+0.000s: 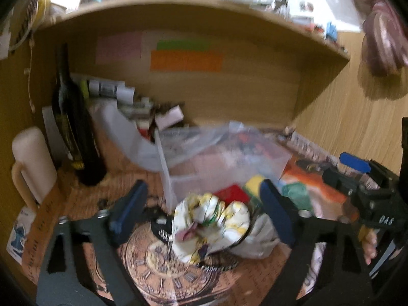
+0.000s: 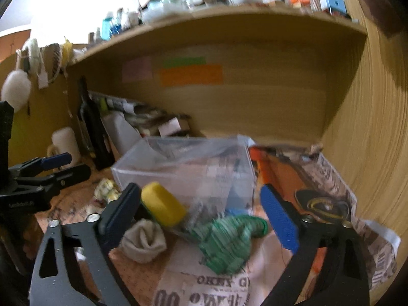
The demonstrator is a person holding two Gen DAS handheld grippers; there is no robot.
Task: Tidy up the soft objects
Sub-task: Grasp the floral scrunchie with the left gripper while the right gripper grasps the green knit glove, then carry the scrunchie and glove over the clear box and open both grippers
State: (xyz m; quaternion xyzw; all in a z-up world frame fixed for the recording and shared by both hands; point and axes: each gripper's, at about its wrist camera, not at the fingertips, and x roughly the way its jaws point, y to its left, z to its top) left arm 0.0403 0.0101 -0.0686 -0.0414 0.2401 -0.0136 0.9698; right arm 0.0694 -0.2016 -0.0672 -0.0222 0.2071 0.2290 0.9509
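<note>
A crumpled white-and-yellow floral cloth lies on the desk between the open fingers of my left gripper, which hovers over it empty. A grey rolled sock lies beside it. In the right wrist view my right gripper is open and empty above a green knitted cloth, the grey sock and a yellow sponge. A clear plastic box stands just behind them. The floral cloth shows at the left there.
A dark wine bottle and a cream mug stand at the left under a wooden shelf. Papers and small boxes crowd the back. A wooden wall closes the right side. Printed paper covers the desk.
</note>
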